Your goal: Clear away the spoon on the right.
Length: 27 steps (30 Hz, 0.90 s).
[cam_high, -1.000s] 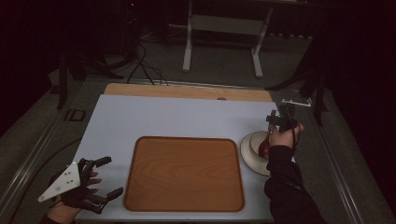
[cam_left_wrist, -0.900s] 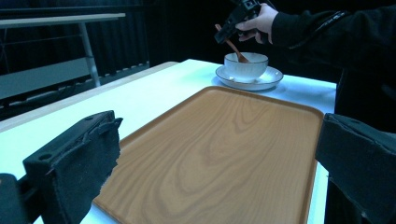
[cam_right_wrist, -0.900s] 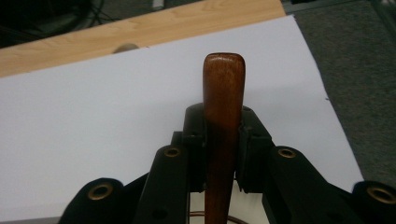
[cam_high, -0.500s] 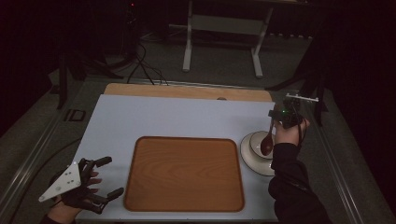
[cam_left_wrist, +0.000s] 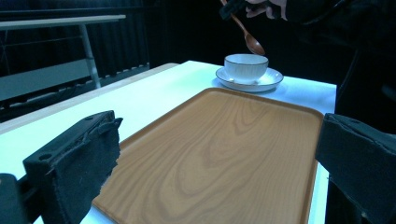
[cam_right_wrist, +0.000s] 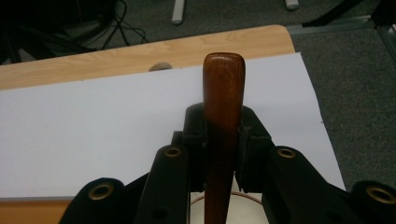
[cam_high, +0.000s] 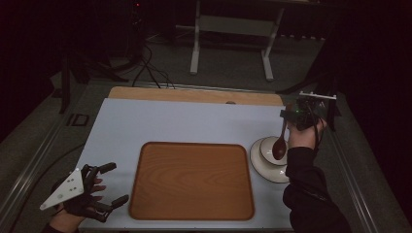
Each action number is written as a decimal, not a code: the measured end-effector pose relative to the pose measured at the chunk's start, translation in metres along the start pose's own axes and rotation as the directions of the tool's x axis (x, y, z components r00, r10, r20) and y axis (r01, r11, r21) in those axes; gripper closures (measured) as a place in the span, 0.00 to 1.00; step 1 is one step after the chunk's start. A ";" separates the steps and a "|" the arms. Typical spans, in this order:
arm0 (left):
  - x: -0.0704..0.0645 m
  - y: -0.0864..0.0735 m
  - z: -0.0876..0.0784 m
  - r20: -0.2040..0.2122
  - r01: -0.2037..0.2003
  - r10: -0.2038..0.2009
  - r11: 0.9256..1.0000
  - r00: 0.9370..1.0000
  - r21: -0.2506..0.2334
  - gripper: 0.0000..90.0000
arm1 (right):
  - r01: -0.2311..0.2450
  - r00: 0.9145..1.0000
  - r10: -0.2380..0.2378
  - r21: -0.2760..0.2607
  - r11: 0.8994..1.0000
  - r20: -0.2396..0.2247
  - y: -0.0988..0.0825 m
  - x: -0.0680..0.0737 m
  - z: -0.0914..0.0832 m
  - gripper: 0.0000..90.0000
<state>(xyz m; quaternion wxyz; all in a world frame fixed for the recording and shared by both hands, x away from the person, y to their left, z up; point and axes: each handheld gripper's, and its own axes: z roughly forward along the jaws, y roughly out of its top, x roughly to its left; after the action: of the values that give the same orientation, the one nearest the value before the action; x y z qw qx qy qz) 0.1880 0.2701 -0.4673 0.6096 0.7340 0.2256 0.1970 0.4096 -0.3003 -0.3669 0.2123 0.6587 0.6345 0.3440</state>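
Observation:
My right gripper (cam_high: pixel 294 114) is shut on the handle of a dark wooden spoon (cam_high: pixel 281 141), and the spoon's bowl hangs just over a white cup (cam_high: pixel 267 147) on a white saucer (cam_high: pixel 260 166). In the right gripper view the spoon handle (cam_right_wrist: pixel 223 116) stands clamped between the two pads. The left gripper view has the spoon (cam_left_wrist: pixel 248 36) above the cup (cam_left_wrist: pixel 245 67) and saucer (cam_left_wrist: pixel 261 83) at the far end. My left gripper (cam_high: pixel 110 183) rests open at the table's front left corner, nothing between its jaws, facing the wooden tray (cam_high: pixel 192 180).
The tray (cam_left_wrist: pixel 224 149) lies in the middle of the white table top (cam_high: pixel 184 124). A wooden strip (cam_high: pixel 194 94) runs along the far edge, with a metal stand (cam_high: pixel 231 43) and cables on the floor beyond. A black sleeve (cam_high: pixel 311 199) covers the front right corner.
The right gripper has risen with the spoon, lifting its bowl from low at the cup to just above it. The left gripper has stayed put.

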 end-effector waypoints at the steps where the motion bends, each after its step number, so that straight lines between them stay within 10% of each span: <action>1: 0.000 0.000 0.000 0.001 0.001 -0.001 1.000 1.000 -0.003 0.00 | 0.009 1.000 -0.009 -0.001 1.000 -0.001 0.001 0.003 -0.002 0.86; 27: -0.002 0.001 0.000 -0.003 -0.014 0.014 1.000 1.000 0.003 0.00 | 0.098 0.987 -0.098 -0.005 0.995 -0.130 -0.002 0.062 -0.027 0.86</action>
<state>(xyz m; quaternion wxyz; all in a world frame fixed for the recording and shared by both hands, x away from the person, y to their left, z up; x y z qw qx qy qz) 0.1867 0.2689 -0.4666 0.6066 0.7362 0.2217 0.2022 0.3866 -0.2435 -0.3387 0.1867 0.6031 0.6789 0.3749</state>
